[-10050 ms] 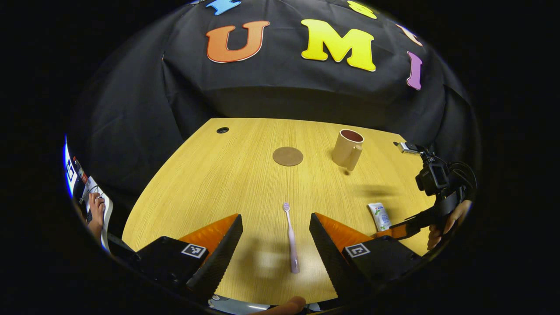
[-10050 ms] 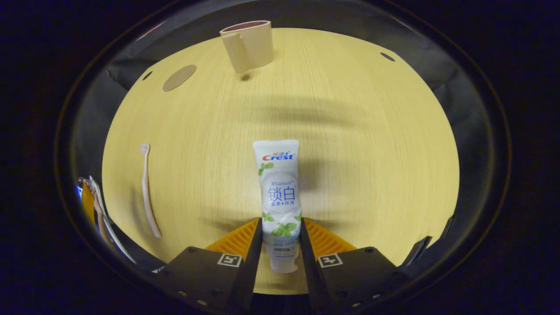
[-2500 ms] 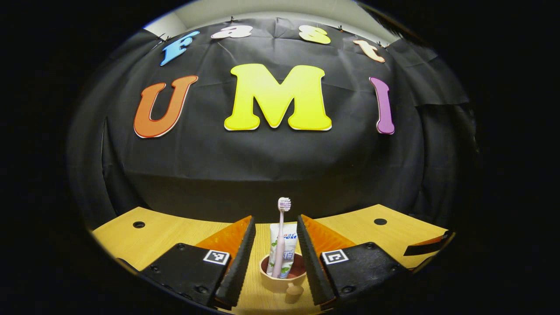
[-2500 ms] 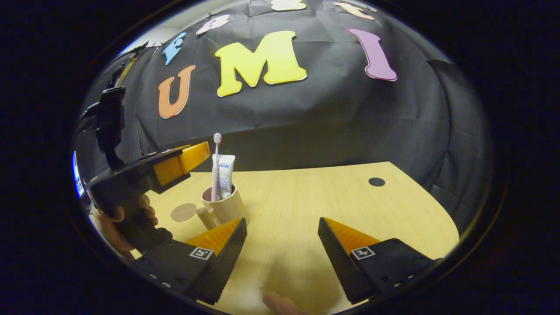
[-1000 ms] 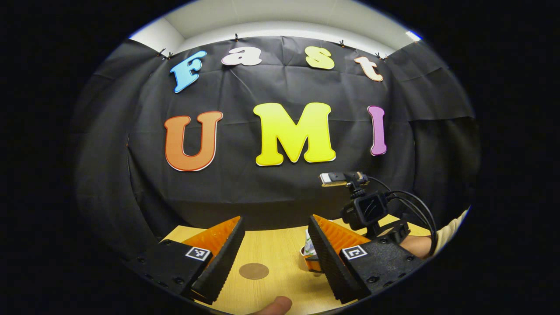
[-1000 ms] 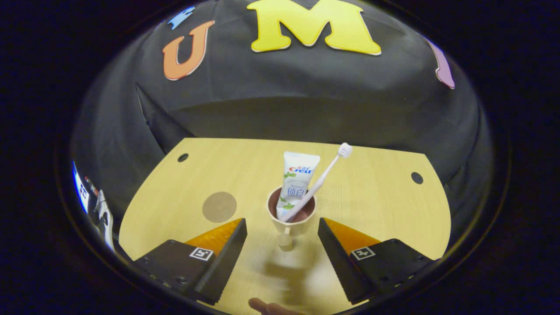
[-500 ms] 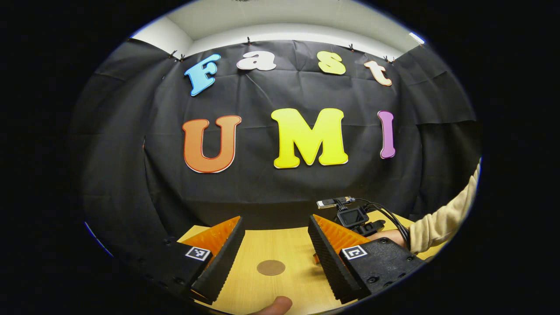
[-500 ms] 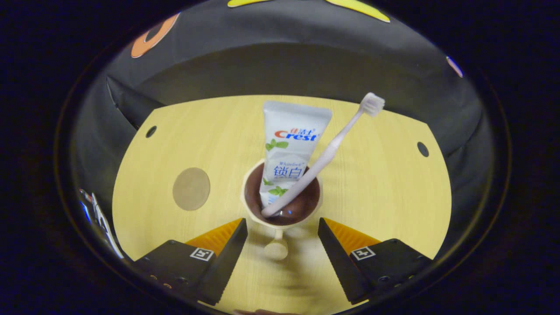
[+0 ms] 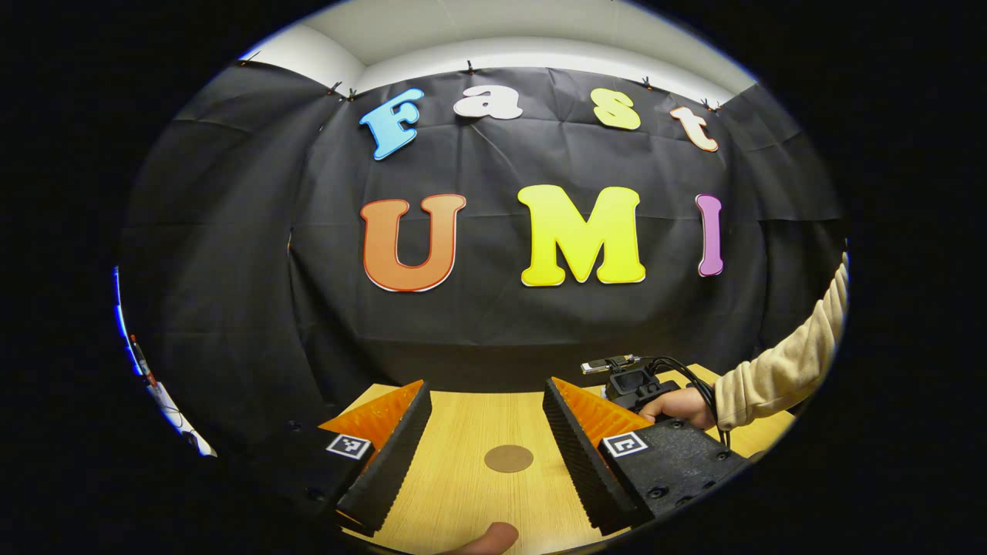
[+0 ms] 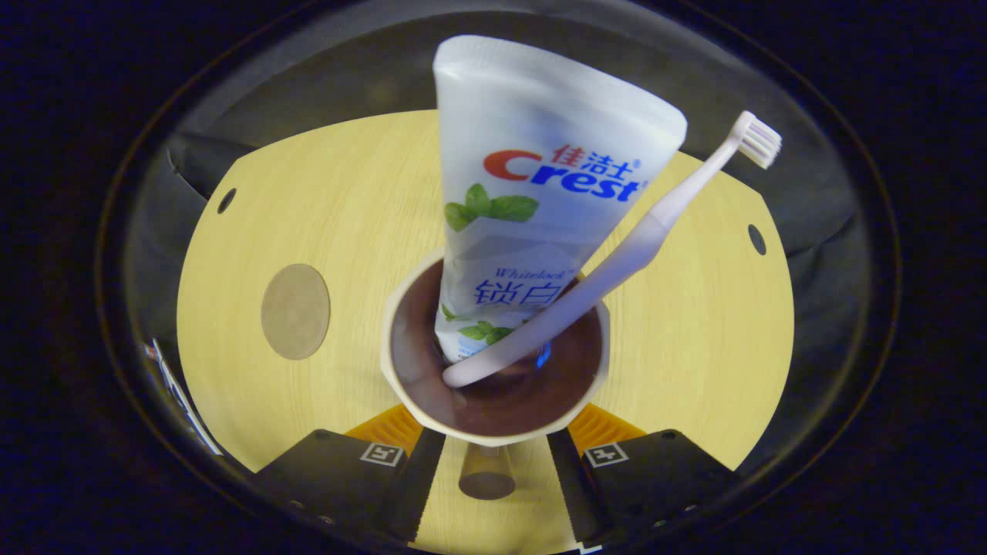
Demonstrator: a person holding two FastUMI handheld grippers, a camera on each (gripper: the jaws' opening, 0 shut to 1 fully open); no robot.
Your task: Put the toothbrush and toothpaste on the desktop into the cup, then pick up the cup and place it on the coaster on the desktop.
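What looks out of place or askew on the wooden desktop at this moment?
Nothing stands out. The beige cup stands upright with the white toothpaste tube and pale pink toothbrush leaning inside. The round brown coaster lies flat beside it, bare.

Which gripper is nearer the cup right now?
Right. The right gripper is at the cup, one finger on each side of its handle, directly below the rim. The left gripper hangs open over the coaster.
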